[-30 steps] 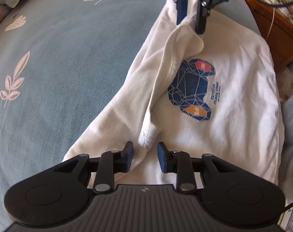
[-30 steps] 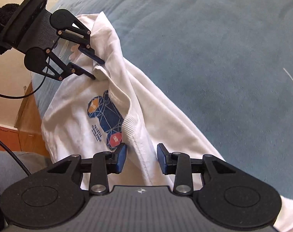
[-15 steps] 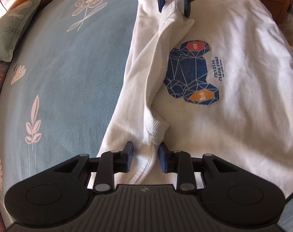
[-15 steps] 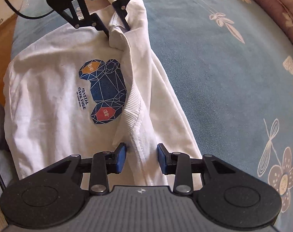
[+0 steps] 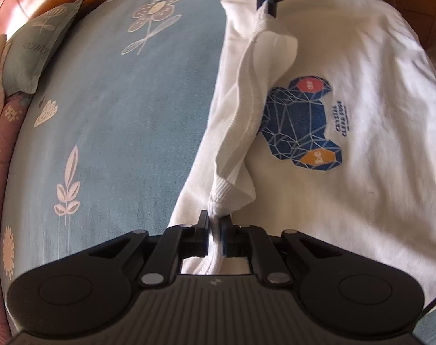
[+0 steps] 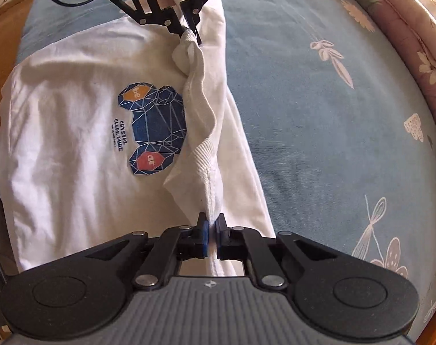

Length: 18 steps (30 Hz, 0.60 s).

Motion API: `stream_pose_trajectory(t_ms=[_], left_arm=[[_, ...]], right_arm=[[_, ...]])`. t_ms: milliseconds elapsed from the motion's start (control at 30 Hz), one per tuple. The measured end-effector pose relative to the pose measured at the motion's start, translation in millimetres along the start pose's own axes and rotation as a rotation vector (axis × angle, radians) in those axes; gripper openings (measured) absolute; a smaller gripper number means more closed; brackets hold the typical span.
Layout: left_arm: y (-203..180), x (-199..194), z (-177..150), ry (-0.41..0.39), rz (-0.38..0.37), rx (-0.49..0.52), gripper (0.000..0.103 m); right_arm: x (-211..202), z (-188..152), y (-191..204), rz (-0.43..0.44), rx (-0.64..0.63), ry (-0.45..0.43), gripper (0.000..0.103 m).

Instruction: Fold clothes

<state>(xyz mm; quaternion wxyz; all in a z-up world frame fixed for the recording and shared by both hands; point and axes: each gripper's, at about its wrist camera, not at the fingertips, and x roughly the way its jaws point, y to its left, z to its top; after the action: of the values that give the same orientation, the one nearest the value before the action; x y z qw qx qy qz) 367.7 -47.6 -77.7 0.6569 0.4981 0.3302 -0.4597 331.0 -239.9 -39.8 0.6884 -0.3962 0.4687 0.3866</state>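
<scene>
Since the earlier frame both pairs of jaws, then apart astride the fabric, have clamped. The left gripper point(image 5: 215, 237) pinches the white T-shirt point(image 5: 361, 92) at its ribbed cuff; the right gripper point(image 6: 211, 237) pinches the far end of the same raised ridge. The shirt lies on the blue bedspread point(image 5: 117, 120). Advice: lift both ends level, keep the ridge taut, carry it across the print point(image 6: 153, 130).

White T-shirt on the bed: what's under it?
The white T-shirt with a blue print lies on a blue flower-patterned bedspread. A folded-over strip covers the print's edge; anything beneath the shirt is hidden.
</scene>
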Motion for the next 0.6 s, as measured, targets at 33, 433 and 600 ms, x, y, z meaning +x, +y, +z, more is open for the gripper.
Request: stream_pose_trajectory(t_ms=[33, 433, 600], left_arm=[[7, -1, 1, -0.006, 0.012, -0.032, 0.005], [101, 4, 2, -0.056, 0.129, -0.324, 0.003], [136, 22, 0, -0.049, 0.158, -0.386, 0.003]], right_arm=[[-3, 0, -4, -0.013, 0.011, -0.003, 0.008], [3, 20, -86, -0.226, 0.142, -0.059, 0.008], [19, 27, -117, -0.288, 0.181, -0.077, 0.008]])
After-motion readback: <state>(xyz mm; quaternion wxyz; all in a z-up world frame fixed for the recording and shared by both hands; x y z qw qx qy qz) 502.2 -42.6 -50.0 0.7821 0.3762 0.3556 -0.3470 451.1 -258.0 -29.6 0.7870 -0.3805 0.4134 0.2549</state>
